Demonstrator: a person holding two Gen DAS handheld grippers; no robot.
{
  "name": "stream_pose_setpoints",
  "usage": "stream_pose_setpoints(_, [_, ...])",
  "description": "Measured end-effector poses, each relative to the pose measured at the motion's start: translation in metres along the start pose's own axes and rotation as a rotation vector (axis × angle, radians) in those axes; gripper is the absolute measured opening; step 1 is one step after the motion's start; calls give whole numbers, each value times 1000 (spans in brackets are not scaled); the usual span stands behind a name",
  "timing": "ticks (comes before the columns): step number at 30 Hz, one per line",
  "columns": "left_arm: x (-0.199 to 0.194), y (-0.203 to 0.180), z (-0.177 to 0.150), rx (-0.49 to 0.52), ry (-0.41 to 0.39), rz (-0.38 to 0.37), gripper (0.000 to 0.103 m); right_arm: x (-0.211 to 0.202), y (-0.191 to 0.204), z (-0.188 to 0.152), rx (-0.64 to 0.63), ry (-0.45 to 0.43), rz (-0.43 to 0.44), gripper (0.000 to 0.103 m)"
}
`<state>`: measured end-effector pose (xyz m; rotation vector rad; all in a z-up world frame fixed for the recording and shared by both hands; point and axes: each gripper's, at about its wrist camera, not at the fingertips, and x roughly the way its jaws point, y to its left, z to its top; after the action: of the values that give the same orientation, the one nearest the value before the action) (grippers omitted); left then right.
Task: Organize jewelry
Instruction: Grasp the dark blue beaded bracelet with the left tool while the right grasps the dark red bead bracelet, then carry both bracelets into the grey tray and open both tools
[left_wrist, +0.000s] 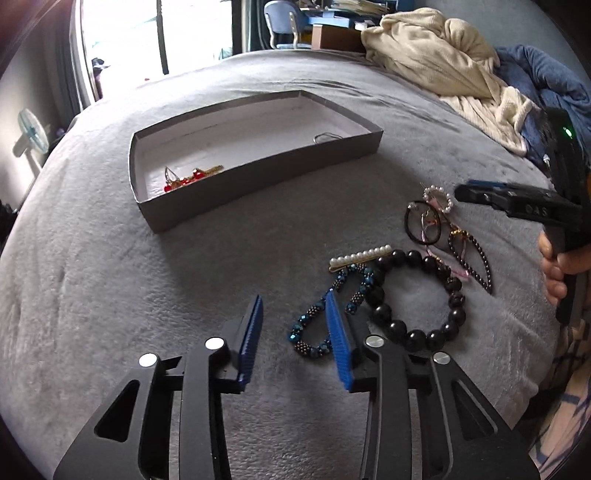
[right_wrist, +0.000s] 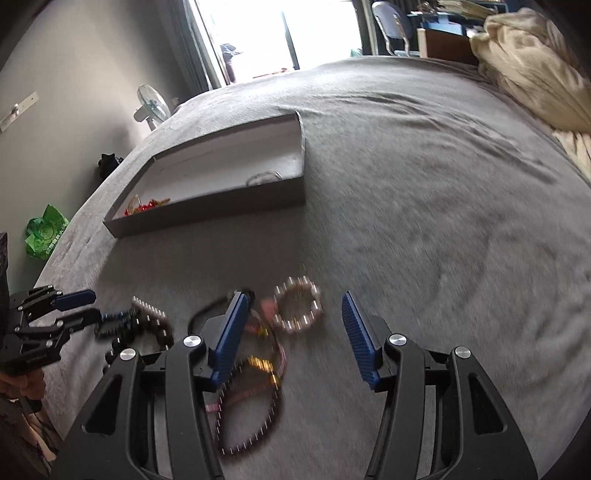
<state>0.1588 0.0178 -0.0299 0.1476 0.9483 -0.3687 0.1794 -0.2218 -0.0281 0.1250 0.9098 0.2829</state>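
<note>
On the bed: one tray, two bead bracelets.

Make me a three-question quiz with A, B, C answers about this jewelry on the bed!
1. Where is the red jewelry?
A. in the grey box
B. on the cream blanket
C. in a gripper

2. What colour is the big-bead bracelet?
A. white
B. black
C. green

3. How is the left gripper?
A. shut on a ring
B. out of sight
C. open

Answers: 1 A, it lies inside the box walls. 2 B, its round beads are shiny black. 3 C, a wide gap shows between its blue pads.
</note>
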Motion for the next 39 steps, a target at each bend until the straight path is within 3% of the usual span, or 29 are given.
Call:
stream_pose_setpoints(5, [4,2,-1,-14,13,5,31,0,1,-24,-9,37,-16,51])
stream_pose_setpoints(9, [8,-1,-1,-6,22,0,30,-2,9,-36,-44,54,-17,39])
stream_pose_setpoints(20, [25,-9,-3,26,68,16,30,1,20,-45,-118,64,-51,28])
stream_pose_setpoints(23, [27,-10,-3,31,68,24,30,0,23,-45,-137,60,-51,20])
stream_pose_setpoints(24, [28,-11,-3,34,68,28,30,0,23,-45,-139,60,-49,13])
stream_pose_setpoints(26, [28,-12,-2,39,69,28,24,-2,23,-44,-136,56,-43,8])
stream_pose_setpoints(29, [26,-17,-3,75,68,36,7,-6,22,-40,-127,39,-31,7])
stream_pose_setpoints(39, [-8,-18,10,73,-44,30,7,-25,34,-20,-133,-60,28,6])
